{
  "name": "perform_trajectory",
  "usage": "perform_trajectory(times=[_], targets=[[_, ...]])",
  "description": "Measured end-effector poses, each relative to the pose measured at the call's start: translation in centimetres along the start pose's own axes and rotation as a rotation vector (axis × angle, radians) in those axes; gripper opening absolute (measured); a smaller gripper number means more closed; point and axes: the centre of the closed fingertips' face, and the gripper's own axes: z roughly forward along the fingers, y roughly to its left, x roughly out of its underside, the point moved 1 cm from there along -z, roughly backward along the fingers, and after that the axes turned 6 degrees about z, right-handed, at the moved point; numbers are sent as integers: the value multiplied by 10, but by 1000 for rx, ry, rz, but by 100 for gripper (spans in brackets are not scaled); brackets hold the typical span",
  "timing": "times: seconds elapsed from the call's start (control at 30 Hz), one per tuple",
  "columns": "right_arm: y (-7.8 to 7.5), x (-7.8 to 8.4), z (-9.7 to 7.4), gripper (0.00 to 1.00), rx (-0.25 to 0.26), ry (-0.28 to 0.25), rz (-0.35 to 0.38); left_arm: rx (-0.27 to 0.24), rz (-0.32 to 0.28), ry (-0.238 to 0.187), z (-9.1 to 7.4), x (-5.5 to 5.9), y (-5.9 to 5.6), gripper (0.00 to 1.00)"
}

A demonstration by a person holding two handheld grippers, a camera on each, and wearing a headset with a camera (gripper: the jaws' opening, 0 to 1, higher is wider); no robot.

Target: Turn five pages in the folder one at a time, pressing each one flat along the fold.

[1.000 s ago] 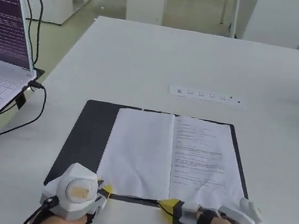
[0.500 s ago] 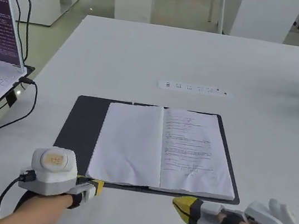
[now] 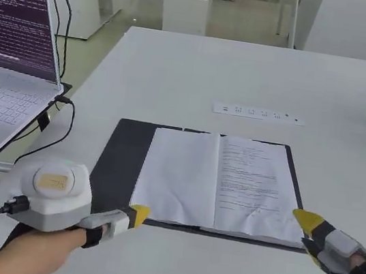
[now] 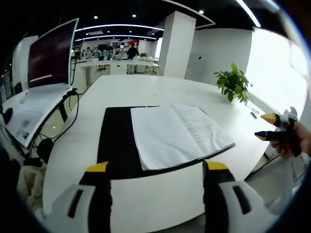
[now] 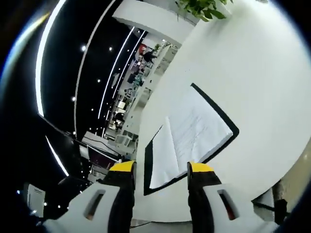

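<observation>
Two grippers hang empty: the left gripper (image 3: 131, 215) with jaws spread wide, the right gripper (image 3: 308, 222) with a narrower gap. The open folder (image 3: 118, 162) lies flat just ahead, between them. Its printed right page (image 3: 251, 185) looks thin, limp and probably slippery; best pinched at the free corner nearest the right gripper. A laptop (image 3: 10, 49) and cable (image 3: 56, 135) sit outside the left gripper, a power strip (image 3: 259, 114) beyond the folder; none blocks the page.
</observation>
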Motion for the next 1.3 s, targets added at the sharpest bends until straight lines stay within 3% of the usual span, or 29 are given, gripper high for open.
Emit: perform_trajectory(times=[0.1, 0.13, 0.27, 0.37, 0.5, 0.63, 0.77, 1.07, 1.3], targets=[[0, -12, -10, 69, 55, -61, -248, -26, 72, -28, -14, -5, -1, 89], [-1, -12, -13, 75, 74, -53, -316, -22, 86, -27, -19, -5, -3, 91], [-1, -6, -21, 80, 86, 12, -426, -32, 93, -33, -32, -5, -2, 99], [4, -12, -23, 98, 78, -15, -543, -28, 59, -39, -44, -7, -4, 99], [5, -10, -25, 100, 64, 4, -633, -21, 99, -53, -51, -7, -9, 99], [7, -7, -26, 100, 40, 23, -640, -11, 96, -56, -57, -10, -15, 99], [0, 4, -25, 100, 61, 111, -715, -8, 104, -47, -56, -9, -19, 99], [-6, -1, -24, 100, 62, 93, -714, 19, 130, -52, -46, -19, -29, 99], [-8, -9, -25, 100, 66, 71, -695, 45, 162, -39, -27, -26, -39, 99]])
